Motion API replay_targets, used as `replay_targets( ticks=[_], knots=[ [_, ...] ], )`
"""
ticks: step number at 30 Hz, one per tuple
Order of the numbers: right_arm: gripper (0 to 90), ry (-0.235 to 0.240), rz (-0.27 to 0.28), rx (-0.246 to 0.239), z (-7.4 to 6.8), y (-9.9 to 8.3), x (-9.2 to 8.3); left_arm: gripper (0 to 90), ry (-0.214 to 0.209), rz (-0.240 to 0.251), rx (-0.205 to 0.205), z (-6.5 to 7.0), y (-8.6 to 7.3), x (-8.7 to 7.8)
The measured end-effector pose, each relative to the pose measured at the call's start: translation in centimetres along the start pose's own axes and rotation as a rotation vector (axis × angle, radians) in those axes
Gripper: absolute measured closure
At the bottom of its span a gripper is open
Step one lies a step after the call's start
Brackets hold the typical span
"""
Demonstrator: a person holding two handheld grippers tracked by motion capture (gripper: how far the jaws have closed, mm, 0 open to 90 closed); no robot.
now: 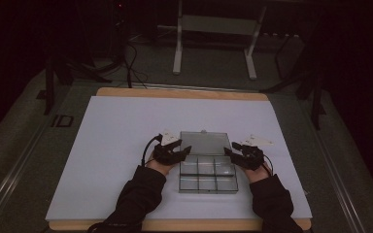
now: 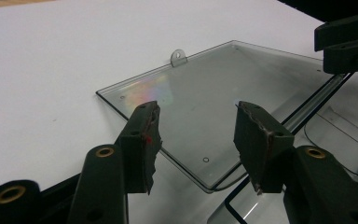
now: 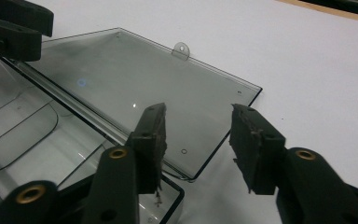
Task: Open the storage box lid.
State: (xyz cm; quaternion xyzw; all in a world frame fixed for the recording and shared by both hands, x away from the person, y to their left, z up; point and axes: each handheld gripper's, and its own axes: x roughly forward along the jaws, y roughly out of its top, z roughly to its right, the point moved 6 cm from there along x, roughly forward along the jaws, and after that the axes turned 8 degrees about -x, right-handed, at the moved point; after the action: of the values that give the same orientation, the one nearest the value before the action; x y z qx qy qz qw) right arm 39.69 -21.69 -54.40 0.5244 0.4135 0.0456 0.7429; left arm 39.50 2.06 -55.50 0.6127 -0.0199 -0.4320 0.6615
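A clear plastic compartment box lies on the white sheet, its lid folded back flat on the far side. My left gripper sits at the box's left edge near the hinge, and my right gripper sits at the right edge. In the left gripper view my jaws stand open over the lid's near corner, pads clear of it. In the right gripper view the jaws stand open over the lid's other corner. A small tab sticks out from the lid's far edge. The compartments look empty.
The white sheet covers a wooden board on a dark table. A metal stand and cables lie beyond the far edge. Bare sheet stretches left, right and behind the box.
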Motion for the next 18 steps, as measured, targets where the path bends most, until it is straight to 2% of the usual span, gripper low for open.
replay_targets(
  ticks=[2,4,6,10,11,12,13,14,15,17,18],
  knots=[
    [54.1,0.001,-0.004,-0.002,0.0,0.0,0.0,47.8,-0.003,-0.002,0.001,0.0,0.1,0.0],
    [53.1,0.008,-0.005,-0.005,0.1,0.2,-0.1,45.1,-0.024,-0.005,0.004,0.3,0.3,-0.3],
    [52.0,0.019,-0.006,-0.004,0.1,0.4,-0.1,44.6,-0.038,-0.013,0.024,0.7,0.4,-0.4],
    [48.6,0.04,0.003,-0.005,0.2,1.0,-0.5,34.1,-0.052,-0.022,0.028,1.3,0.7,-0.6],
    [48.6,0.04,0.003,-0.005,0.2,1.0,-0.5,34.1,-0.055,-0.024,0.03,1.4,0.7,-0.6],
    [43.6,0.041,0.001,-0.014,0.1,1.2,-0.7,26.6,-0.062,-0.028,0.026,1.5,0.8,-0.7],
    [43.6,0.041,0.001,-0.014,0.1,1.2,-0.7,26.6,-0.069,-0.031,0.028,1.6,0.9,-0.8],
    [40.9,0.043,0.001,-0.014,0.0,1.2,-0.7,20.9,-0.054,-0.036,0.034,1.7,0.9,-0.8],
    [36.8,0.049,0.004,-0.013,0.0,1.3,-0.9,14.6,-0.064,-0.035,0.039,1.7,0.9,-1.0],
    [30.9,0.071,0.009,-0.001,0.0,1.3,-1.1,9.9,-0.075,-0.025,0.031,1.7,1.1,-1.2],
    [29.5,0.076,0.012,-0.002,0.0,1.3,-1.2,8.0,-0.097,-0.015,0.034,1.8,1.1,-1.4]
  ],
)
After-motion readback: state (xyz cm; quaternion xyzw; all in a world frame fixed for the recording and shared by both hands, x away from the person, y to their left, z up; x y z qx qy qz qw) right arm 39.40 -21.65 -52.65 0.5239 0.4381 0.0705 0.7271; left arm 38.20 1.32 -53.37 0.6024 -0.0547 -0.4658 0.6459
